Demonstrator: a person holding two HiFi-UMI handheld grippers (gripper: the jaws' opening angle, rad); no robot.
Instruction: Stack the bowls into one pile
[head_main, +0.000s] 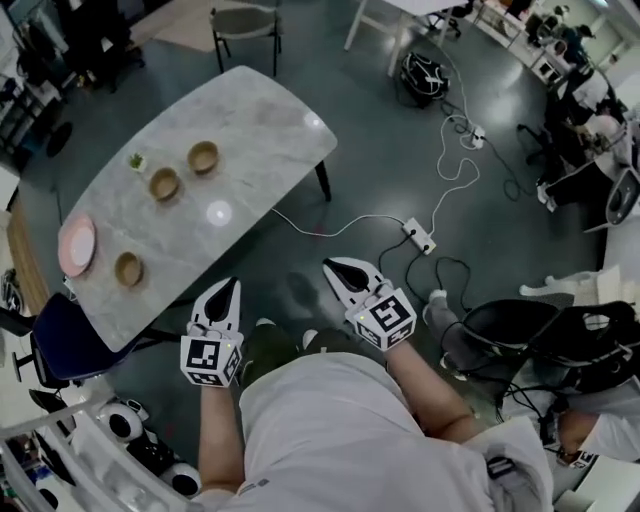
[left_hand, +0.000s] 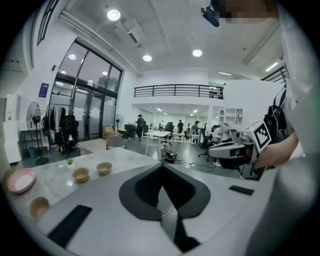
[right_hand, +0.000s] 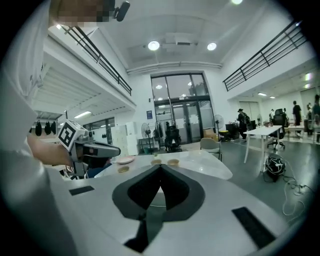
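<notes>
Both grippers have their jaws pressed fully together, with nothing between them. The left gripper (head_main: 226, 290) is closed and empty. The right gripper (head_main: 338, 268) is the same, its two dark fingers meeting in a point. Neither touches anything.

We see three tan bowls standing apart and upright on a pale marble table (head_main: 262, 120), which lies at 10 o'clock from the grippers in the head view. The far bowl (head_main: 203, 157) sits just beside the middle bowl (head_main: 164, 184), at 2 o'clock of it. The near bowl (head_main: 128, 268) is well apart from both, at 7 o'clock of the middle bowl and close to the table's near edge. A pink plate (head_main: 77, 246) lies at 10 o'clock of the near bowl. A small plant (head_main: 136, 160) stands at 10 o'clock of the middle bowl.

Around the table is a dark grey floor (head_main: 380, 150). A white power strip (head_main: 418, 235) lies on it at 2 o'clock of the right gripper. The room is a large hall with tall windows (left_hand: 85, 105), round ceiling lights (left_hand: 113, 15) and a railed balcony (left_hand: 175, 91).

The person holds both grippers out before the chest, side by side over the floor, just short of the table and tipped slightly down. In the head view the left one points to 12 o'clock and the right one to 11 o'clock.
</notes>
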